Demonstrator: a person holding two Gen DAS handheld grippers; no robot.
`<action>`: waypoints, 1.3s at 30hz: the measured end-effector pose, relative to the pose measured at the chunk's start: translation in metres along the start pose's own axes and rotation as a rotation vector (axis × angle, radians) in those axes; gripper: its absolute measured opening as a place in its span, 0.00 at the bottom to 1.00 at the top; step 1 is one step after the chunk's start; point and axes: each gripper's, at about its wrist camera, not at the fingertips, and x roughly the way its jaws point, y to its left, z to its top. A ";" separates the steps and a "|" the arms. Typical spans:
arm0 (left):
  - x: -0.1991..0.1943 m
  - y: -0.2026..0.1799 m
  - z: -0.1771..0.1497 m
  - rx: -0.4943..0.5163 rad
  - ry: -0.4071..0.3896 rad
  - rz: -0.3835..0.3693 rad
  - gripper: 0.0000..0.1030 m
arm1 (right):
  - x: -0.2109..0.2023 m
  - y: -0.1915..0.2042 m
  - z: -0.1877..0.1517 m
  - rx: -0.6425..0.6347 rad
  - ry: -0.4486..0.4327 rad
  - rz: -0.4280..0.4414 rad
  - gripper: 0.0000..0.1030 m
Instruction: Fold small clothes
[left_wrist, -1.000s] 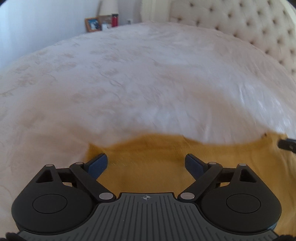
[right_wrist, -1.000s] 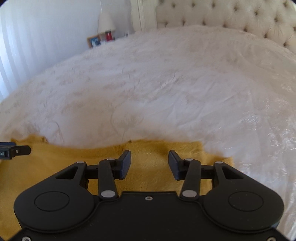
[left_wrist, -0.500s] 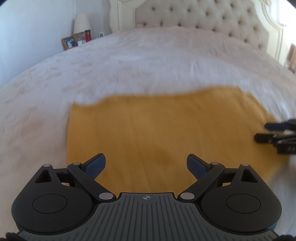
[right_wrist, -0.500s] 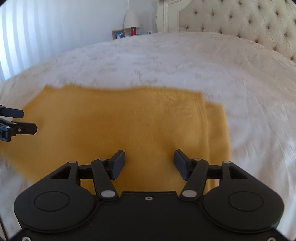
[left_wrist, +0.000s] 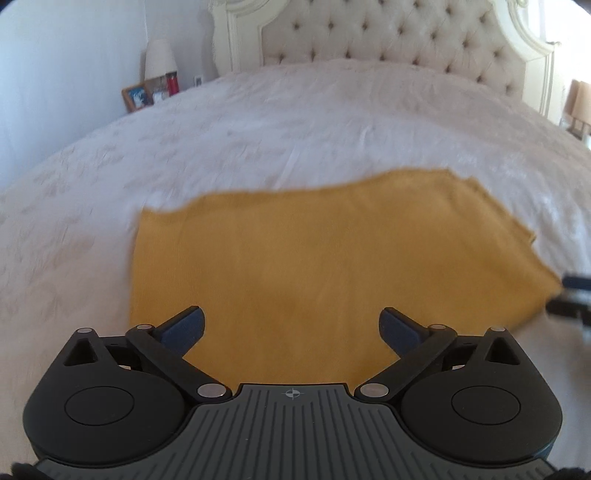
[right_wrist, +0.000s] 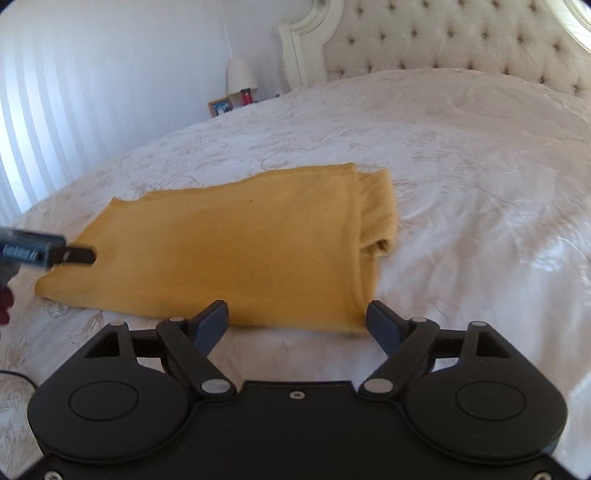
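The yellow garment (right_wrist: 236, 251) lies folded flat on the white bedspread (right_wrist: 461, 166), well short of the tufted headboard (right_wrist: 461, 44), on the side nearest both grippers. It looks like a soft, light knit that will sag and slide, with 2 or more layers stacked at its right edge. The left gripper (left_wrist: 293, 326) and the right gripper (right_wrist: 297, 319) have just been opening; both stand spread, with nothing pinched. The near corners look the best places to grip, catching every layer.
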 end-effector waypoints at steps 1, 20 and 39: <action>0.003 -0.006 0.004 -0.002 -0.003 0.001 1.00 | -0.003 -0.003 -0.003 0.014 -0.007 0.001 0.81; 0.036 -0.043 0.014 -0.080 -0.011 0.081 1.00 | -0.011 -0.018 -0.021 0.106 0.070 0.064 0.99; 0.085 -0.010 0.040 -0.151 0.145 0.088 1.00 | -0.007 -0.011 -0.024 0.058 0.089 0.033 1.00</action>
